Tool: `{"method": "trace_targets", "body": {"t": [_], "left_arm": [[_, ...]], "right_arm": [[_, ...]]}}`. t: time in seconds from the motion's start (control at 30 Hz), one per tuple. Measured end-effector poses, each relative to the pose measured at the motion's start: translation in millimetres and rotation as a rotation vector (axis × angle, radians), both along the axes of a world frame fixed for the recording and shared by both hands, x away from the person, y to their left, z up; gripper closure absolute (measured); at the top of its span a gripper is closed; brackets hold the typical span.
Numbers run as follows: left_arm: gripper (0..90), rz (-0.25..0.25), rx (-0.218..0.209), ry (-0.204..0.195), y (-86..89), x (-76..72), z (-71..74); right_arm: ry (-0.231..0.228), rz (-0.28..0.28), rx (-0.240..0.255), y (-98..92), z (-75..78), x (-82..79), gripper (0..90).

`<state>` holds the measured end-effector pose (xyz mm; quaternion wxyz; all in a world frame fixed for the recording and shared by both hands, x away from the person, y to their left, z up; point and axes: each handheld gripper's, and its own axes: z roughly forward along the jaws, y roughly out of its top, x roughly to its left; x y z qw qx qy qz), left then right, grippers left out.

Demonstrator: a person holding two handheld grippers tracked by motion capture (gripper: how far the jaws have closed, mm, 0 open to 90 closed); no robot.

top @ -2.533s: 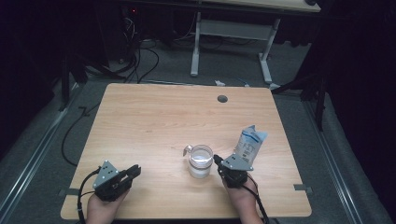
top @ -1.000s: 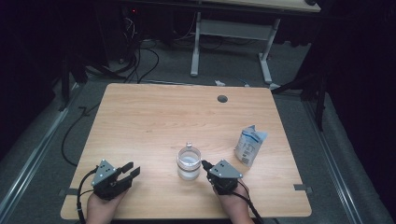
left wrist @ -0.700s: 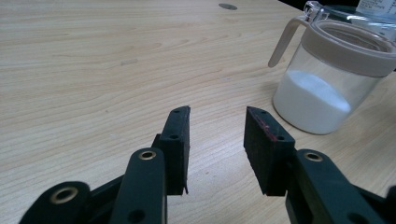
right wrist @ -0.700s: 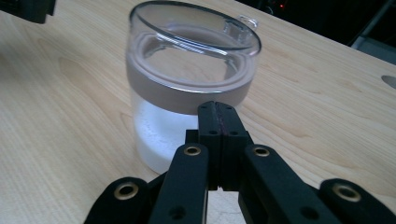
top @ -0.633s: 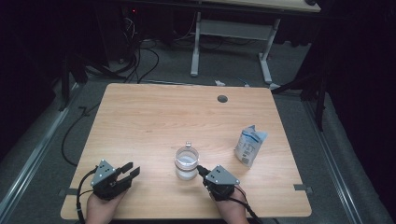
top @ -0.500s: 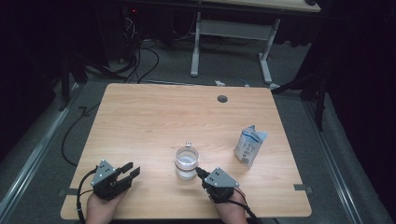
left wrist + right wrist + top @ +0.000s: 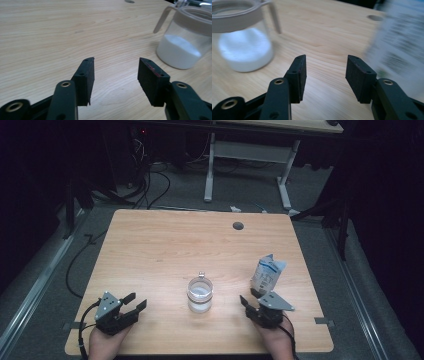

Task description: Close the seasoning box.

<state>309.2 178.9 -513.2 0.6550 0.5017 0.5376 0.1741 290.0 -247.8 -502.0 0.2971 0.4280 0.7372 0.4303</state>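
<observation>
Pouch (image 7: pixel 398 42) motion-blurred and cut by right edge, print unreadable, jar (image 7: pixel 185 37) clipped at top-right corner

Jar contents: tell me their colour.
White, filling the lower part of the clear jar; the left gripper view shows it best.

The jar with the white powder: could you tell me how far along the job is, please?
Done: white powder sits in the jar, and the pouch stands upright beside it. In hand: nothing; left gripper and right gripper both open, jaws just widened. Left: apparently little.
</observation>
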Motion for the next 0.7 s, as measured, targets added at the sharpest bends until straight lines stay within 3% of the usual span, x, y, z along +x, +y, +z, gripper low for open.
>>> {"method": "trace_targets", "body": {"t": [0.13,0.23,0.37,0.43,0.7], "left_arm": [[42.5,0.035,-0.040,0.047,9.5,4.7,-4.3],[40.9,0.039,-0.015,0.035,6.6,5.4,-5.2],[39.4,0.037,-0.012,0.034,1.3,5.7,-6.0],[38.9,0.033,0.017,0.023,-0.9,4.1,-7.1],[37.7,0.034,0.003,0.023,5.1,4.4,-5.8]], "right_arm": [[-0.052,-0.087,0.060,-38.6,-6.6,-23.4,50.1],[-0.056,-0.130,0.077,-54.2,-5.3,-28.8,48.7],[-0.044,-0.123,0.085,-51.7,-8.3,-25.9,48.0],[-0.034,-0.103,0.052,-45.2,-12.4,-23.7,47.9],[-0.038,-0.112,0.055,-42.8,-11.5,-24.8,47.9]]}}
